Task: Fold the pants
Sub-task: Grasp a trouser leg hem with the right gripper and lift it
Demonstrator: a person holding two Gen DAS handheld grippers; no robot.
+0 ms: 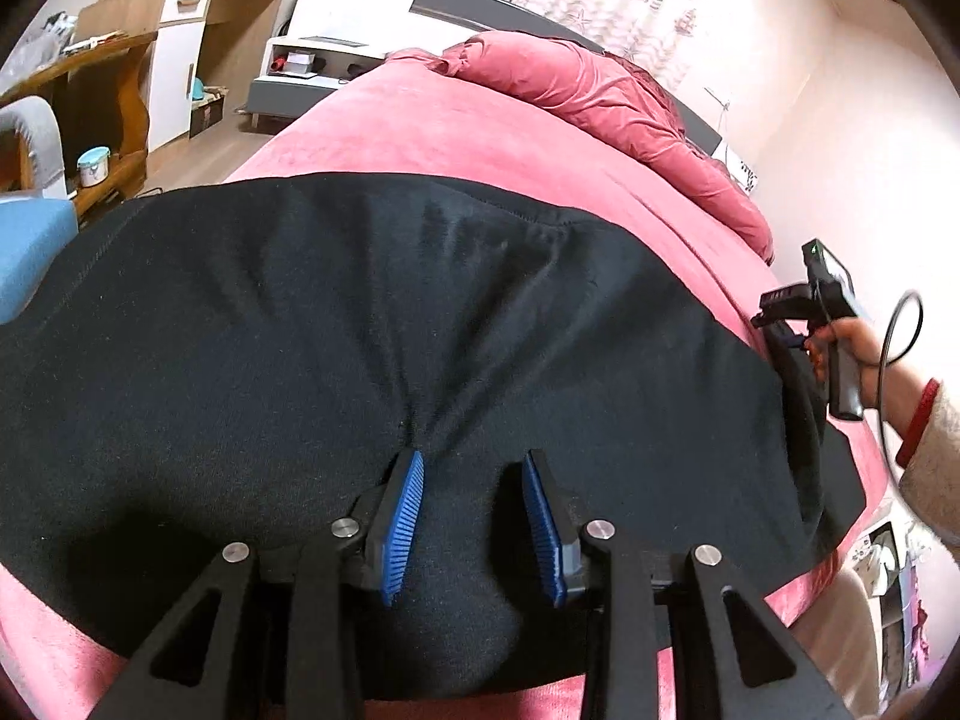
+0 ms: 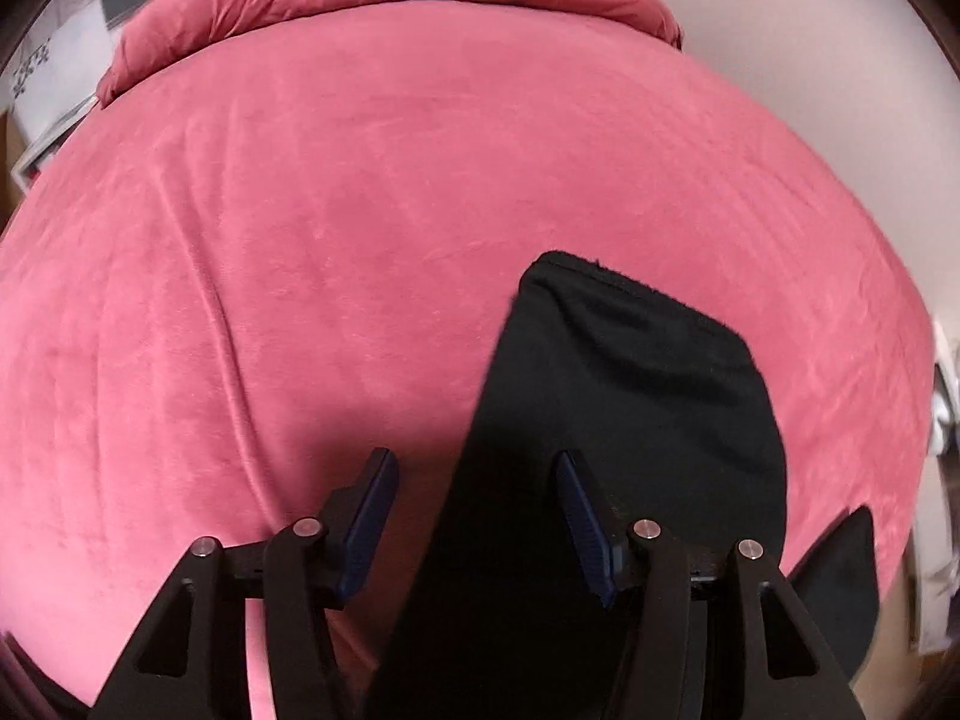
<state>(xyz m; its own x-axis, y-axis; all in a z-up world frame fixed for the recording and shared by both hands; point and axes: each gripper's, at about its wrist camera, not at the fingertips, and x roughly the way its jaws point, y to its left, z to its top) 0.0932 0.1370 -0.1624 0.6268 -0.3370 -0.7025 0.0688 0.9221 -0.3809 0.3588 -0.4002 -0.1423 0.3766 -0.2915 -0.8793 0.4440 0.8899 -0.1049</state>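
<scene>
Black pants [image 1: 360,324] lie spread across a pink bed [image 1: 480,138]. My left gripper [image 1: 474,462] is open right over the wrinkled middle of the pants, its blue pads on either side of a bunched ridge of cloth. In the right wrist view a narrow end of the pants [image 2: 630,408] lies on the bed [image 2: 360,180]. My right gripper [image 2: 477,462] is open above its left edge, with one finger over the cloth and one over the bedspread. The right gripper also shows in the left wrist view [image 1: 798,312], held in a hand at the pants' right end.
A rumpled pink duvet [image 1: 600,90] lies at the head of the bed. A wooden desk [image 1: 90,90], a white cabinet [image 1: 180,48] and a blue-and-grey chair [image 1: 30,240] stand left of the bed. A pale wall [image 1: 870,120] runs along the right.
</scene>
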